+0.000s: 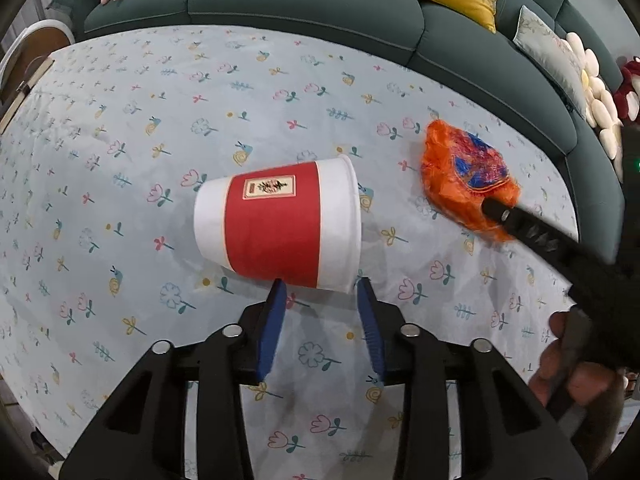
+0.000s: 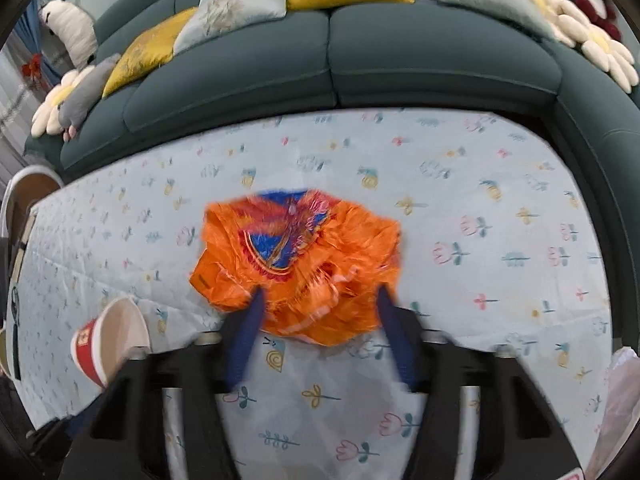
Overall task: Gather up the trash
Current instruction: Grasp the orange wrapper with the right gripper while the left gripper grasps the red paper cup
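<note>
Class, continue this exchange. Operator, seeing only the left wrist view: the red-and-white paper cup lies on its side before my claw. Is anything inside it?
Observer: The right wrist view shows the red-and-white paper cup mouth-on; its pale inside looks empty.
Operator: How does the right claw stand?
Observer: The right claw is open, one blue finger at each side of the crumpled orange plastic wrapper.
Operator: Anything beyond it?
Observer: A pale plastic bag shows at that view's right edge.
</note>
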`<state>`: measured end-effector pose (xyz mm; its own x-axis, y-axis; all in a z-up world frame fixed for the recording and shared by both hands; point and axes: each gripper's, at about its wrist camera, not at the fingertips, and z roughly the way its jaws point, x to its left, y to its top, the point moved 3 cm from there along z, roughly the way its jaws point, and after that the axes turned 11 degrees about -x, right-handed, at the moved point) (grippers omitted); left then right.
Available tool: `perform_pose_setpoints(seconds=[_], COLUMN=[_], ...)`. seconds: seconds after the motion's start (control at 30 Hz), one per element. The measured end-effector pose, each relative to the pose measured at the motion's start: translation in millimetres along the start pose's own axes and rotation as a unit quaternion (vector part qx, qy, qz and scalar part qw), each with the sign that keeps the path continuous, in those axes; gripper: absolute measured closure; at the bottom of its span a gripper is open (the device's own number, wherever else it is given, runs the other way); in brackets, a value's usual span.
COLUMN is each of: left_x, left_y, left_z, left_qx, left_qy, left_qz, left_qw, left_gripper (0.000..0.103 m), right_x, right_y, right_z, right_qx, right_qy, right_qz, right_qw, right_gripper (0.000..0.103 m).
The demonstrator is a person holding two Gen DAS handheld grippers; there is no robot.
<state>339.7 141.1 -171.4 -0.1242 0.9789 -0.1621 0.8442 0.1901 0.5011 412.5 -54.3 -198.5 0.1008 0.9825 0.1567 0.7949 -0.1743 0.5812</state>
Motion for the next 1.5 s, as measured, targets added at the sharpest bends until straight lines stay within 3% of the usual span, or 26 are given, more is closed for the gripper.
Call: perform_pose_setpoints(seconds=[0.1,0.17,0.27,0.43,0.6,0.73,0.97,1.1,1.3,1.5], left_x=[6,9,19,40,59,75,87,87,80,74], left_y=[5,8,10,4,-6,-9,-22,-41,-67,-77], left_z=[-11,-15,-18,-29,-36,-46,-60,-70,-69,-60], left_qx=[-0.021,-0.028,-0.027,-0.034,-0.031,-0.033,-0.032,-0.029,-0.009,-0.006], left_qy=[0.003,0.004,0.005,0.007,0.023,0.024,0.028,0.03,0.03,0.051], left_qz=[-0.013,-0.016,-0.03,-0.066,-0.083,-0.107,-0.118,-0.125,-0.123,-0.106], left_qw=[0.9997,0.9995,0.9992,0.9972,0.9958,0.9934,0.9921,0.9913,0.9919,0.993], left_gripper=[0.034,0.032,0.032,0.032,0.032,0.032,0.03,0.019,0.019,0.019], right_x=[-3,-4,-5,12,49,71,93,91,88,52], right_y=[-5,-8,-14,-10,5,-22,-85,-114,-151,-144], right_z=[3,0,-8,-32,-30,-31,-70,-94,-123,-135], right_qx=[0.003,0.003,0.002,-0.019,-0.015,0.011,0.034,0.044,0.051,0.034], right_qy=[0.005,0.016,0.03,0.065,0.071,0.083,0.127,0.139,0.144,0.113], right_qz=[0.007,0.01,0.012,0.01,-0.02,-0.05,-0.08,-0.074,-0.083,-0.043], right_qw=[1.0,1.0,0.999,0.998,0.997,0.995,0.988,0.987,0.985,0.992], right_gripper=[0.078,0.091,0.094,0.094,0.094,0.094,0.094,0.094,0.094,0.094])
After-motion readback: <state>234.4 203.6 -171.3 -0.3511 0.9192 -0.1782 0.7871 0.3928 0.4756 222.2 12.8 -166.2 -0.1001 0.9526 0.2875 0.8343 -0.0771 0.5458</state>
